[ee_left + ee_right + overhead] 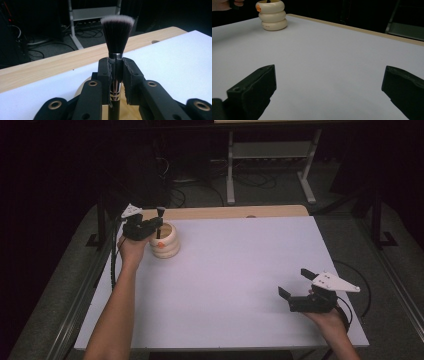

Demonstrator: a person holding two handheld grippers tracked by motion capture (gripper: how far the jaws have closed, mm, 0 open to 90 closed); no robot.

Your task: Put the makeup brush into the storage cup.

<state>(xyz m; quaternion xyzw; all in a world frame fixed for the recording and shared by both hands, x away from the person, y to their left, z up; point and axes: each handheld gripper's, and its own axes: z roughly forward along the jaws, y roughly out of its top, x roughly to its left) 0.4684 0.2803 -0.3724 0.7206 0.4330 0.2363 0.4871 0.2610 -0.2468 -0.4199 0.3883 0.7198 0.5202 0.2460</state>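
Observation:
A makeup brush with black, white-tipped bristles stands upright. My left gripper is shut on its metal ferrule, just under the bristles, as the left gripper view makes plain. The brush's handle reaches down into a cream, ribbed, three-ring holder at the table's far left; its base is hidden inside. The same holder, with an orange mark, stands far off in the right gripper view. My right gripper rests near the front right of the table, its jaws spread wide with nothing between them.
The white tabletop spreads between the two grippers, with a wooden strip along its far edge. Beyond it are a dark floor, cables and a white metal stand. Rails run along the table's left and right sides.

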